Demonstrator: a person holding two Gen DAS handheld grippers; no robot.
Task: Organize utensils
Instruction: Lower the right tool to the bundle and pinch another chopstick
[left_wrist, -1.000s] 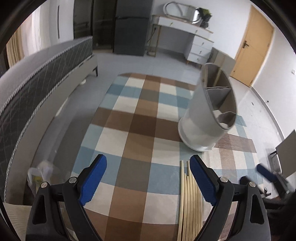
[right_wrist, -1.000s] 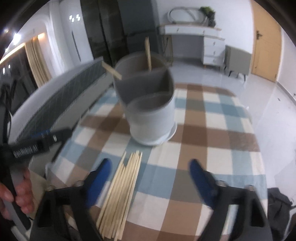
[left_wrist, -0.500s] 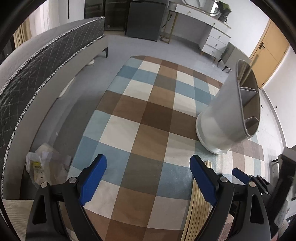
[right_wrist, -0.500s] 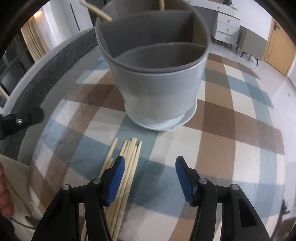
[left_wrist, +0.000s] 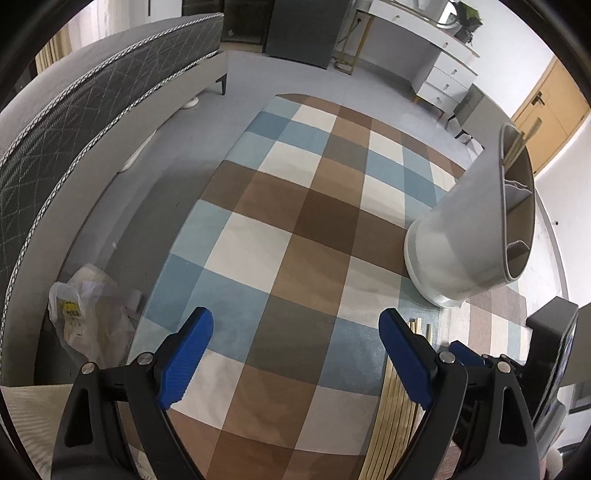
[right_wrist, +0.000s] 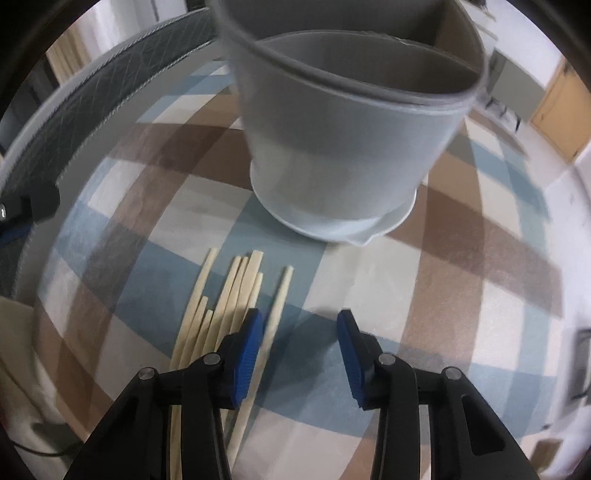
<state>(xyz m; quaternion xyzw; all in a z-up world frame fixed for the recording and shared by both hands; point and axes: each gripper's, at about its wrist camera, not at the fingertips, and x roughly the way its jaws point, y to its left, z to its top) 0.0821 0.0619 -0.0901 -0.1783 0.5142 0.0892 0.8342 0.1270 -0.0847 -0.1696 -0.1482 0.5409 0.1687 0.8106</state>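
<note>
- Low in the right-wrist frame, my right gripper (right_wrist: 301, 332) is parted over one stray chopstick (right_wrist: 279, 299), ready to pinch it.
- My left gripper (left_wrist: 295, 350) hangs wide apart, empty, clear of the holder (left_wrist: 465, 236).

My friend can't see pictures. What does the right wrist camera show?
The right tool hangs open over a bunch of pale wooden chopsticks lying on a checked tablecloth, its left finger right above them. Just behind stands a big grey utensil holder, and the picture is a bit blurry.

Checked tablecloth (right_wrist: 461, 288) bears holder (right_wrist: 347, 147), chopsticks (right_wrist: 236, 291) (loose).
</note>
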